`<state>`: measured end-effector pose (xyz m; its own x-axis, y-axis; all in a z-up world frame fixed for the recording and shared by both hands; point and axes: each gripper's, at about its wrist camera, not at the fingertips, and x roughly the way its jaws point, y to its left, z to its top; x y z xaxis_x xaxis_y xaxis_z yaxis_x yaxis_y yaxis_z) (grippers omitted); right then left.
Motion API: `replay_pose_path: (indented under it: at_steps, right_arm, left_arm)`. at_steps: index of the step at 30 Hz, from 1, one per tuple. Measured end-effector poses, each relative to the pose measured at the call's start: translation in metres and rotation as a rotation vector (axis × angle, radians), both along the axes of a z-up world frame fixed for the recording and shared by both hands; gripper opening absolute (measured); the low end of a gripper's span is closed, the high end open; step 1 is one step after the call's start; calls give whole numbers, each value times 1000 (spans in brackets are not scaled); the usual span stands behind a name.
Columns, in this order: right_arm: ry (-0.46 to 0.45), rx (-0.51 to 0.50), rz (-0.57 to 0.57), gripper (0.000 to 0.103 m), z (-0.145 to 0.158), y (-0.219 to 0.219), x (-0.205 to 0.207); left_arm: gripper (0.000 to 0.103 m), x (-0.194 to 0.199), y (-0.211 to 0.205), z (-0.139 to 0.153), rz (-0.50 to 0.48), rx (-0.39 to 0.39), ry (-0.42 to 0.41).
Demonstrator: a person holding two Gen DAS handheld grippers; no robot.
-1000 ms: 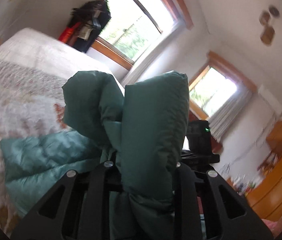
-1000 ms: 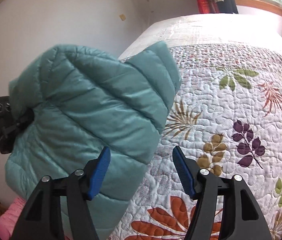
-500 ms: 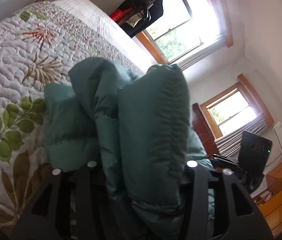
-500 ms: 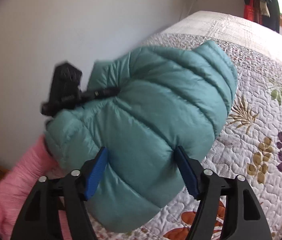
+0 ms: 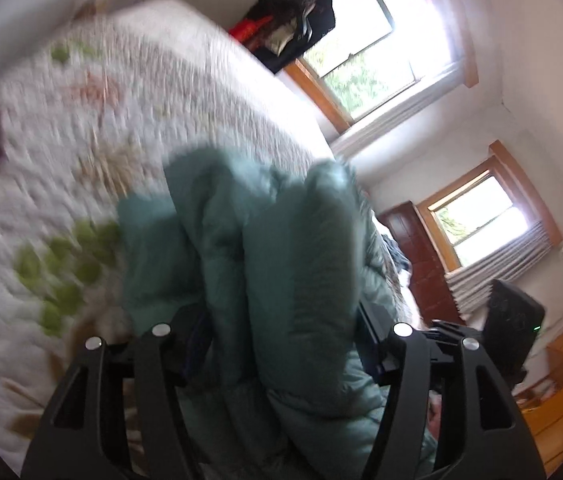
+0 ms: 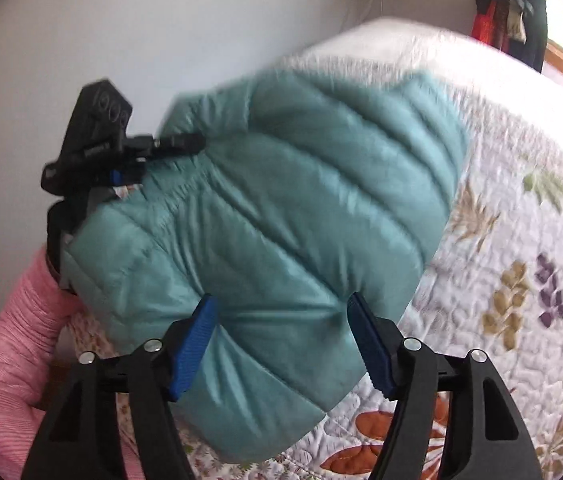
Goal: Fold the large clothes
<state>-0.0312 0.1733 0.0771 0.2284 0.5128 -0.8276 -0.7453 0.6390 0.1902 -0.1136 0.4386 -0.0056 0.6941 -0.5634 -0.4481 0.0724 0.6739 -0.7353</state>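
Note:
A teal puffer jacket (image 5: 293,264) is bunched in thick folds between the fingers of my left gripper (image 5: 277,340), which is shut on it. In the right wrist view the jacket (image 6: 301,200) hangs as a rounded bundle above the bed. The left gripper (image 6: 93,152) clamps its upper left edge there. My right gripper (image 6: 281,340) is open, and its blue pads (image 6: 195,344) press into the bundle's lower part, which bulges between them. The left view is blurred by motion.
A floral quilted bed (image 6: 521,240) lies under and to the right of the jacket. A pink sleeve (image 6: 1,340) is at the lower left by a white wall. Dark clothes (image 5: 293,20) hang by a window (image 5: 365,40). Wooden furniture (image 5: 561,400) stands at the right.
The bundle has swung in front of the right gripper and now sits between its open pads. The left gripper still holds the jacket and has turned toward the bed.

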Motion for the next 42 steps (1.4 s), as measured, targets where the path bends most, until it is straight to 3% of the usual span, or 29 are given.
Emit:
replay_pose_path:
  at_steps: [2,6,11,19,30,34,36,42]
  right_arm:
    - [-18,46,31,67,17,3,-6]
    - [31,99,141,61,32,31,-24]
    - [72,74,270,55,19,73,-56]
    - [64,-32,276,57,-26,106,-78]
    - [-35,-51,264,57,-39,101,-77]
    - [19,27,282,58,-17,83,-75]
    - [64,86,277,63,-3,69,-68]
    - [66,213,115,78,35,4,-31]
  left_arm:
    - [61,0,3,15,21,46,-22]
    - [62,14,-4,31,25,124,-13]
    - [63,32,3,25,51,133,30]
    - [72,36,17,-4,59,173,116]
    - [79,41,14,-38,42,133,188]
    - [76,28,18,-22,78,164,164]
    - [75,20,17,-12,95,193,141]
    - [76,-7,9,12,121,192,115]
